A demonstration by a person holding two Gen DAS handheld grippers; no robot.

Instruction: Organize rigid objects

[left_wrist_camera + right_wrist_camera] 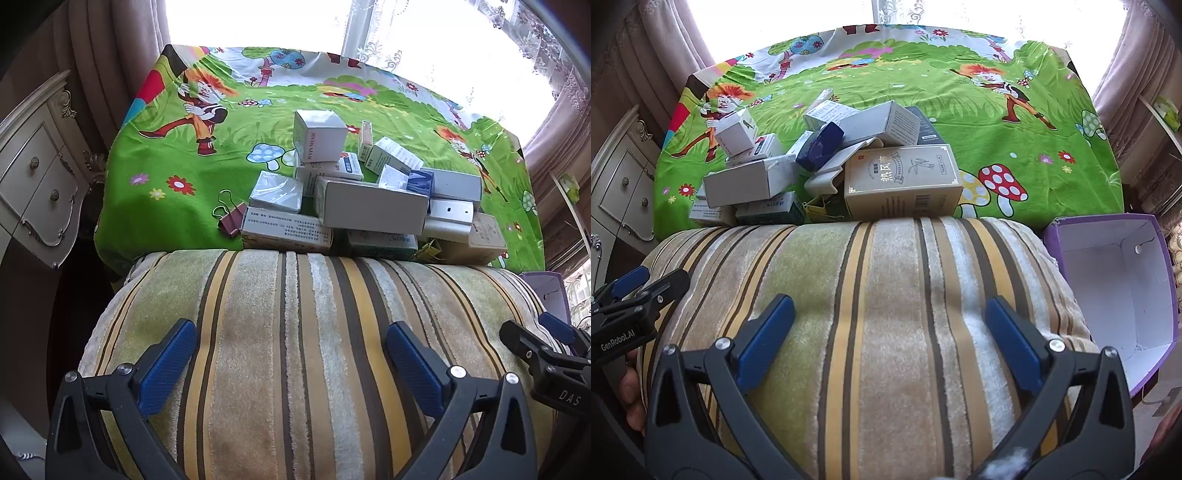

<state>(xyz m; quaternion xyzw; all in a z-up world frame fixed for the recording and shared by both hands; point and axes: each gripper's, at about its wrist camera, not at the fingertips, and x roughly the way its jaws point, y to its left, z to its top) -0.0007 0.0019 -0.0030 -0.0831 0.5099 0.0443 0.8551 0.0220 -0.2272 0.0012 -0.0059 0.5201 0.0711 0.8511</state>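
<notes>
A heap of several small cardboard boxes [373, 192] lies on a green cartoon-print cloth [166, 162], just beyond a striped plush cushion [295, 350]. The right wrist view shows the same heap [827, 166], with a large beige box [905, 181] at its near right and a dark blue box [820, 146] on top. A maroon binder clip [231, 218] rests left of the heap. My left gripper [291, 354] hovers open over the cushion, nothing between its fingers. My right gripper [890, 332] is likewise open and empty over the cushion. Each gripper also appears at the edge of the other's view.
An empty purple box with a white inside [1119, 291] stands to the right of the cushion. A cream cabinet with drawers [33, 177] is at the left. Curtains and a bright window [258, 22] lie behind the table. Green cloth right of the heap [1052, 147] is bare.
</notes>
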